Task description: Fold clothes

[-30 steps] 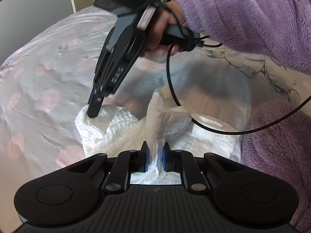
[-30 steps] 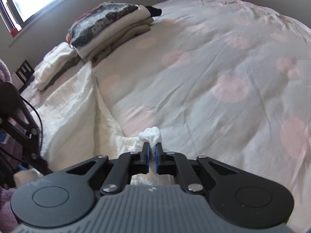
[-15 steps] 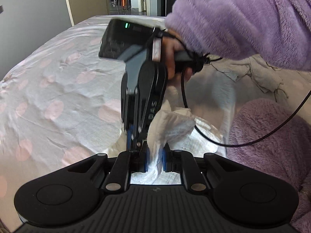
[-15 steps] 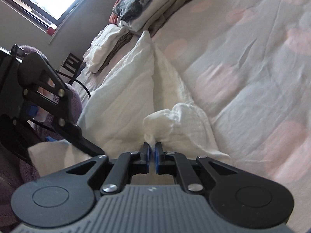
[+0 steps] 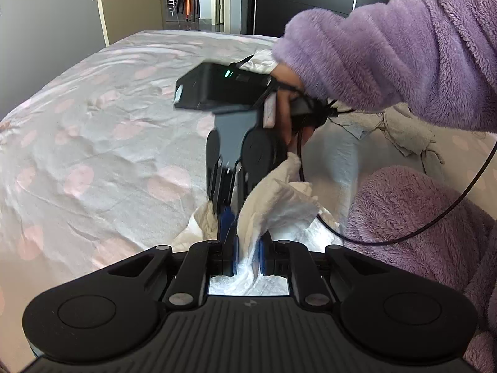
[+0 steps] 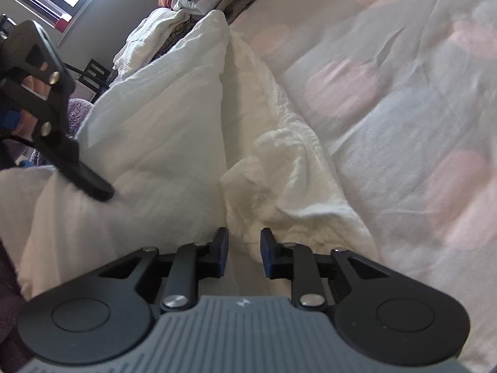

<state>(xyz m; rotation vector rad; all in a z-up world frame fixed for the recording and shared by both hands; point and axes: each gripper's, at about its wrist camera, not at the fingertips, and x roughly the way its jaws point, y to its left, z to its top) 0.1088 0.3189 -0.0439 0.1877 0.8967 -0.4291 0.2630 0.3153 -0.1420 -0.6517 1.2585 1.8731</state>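
Left gripper (image 5: 248, 256) fingers clamped on bunched fold of white garment (image 6: 174, 130), lifted above pink-spotted bedsheet (image 6: 403, 77). Right gripper (image 6: 244, 250) fingers apart, nothing between them, pointed down just beside left gripper, over crumpled garment edge.

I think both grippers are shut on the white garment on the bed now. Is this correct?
Not quite. Only the left gripper is shut on the white garment. The right wrist view shows the right gripper open, its fingers apart with the cloth lying loose on the bed.
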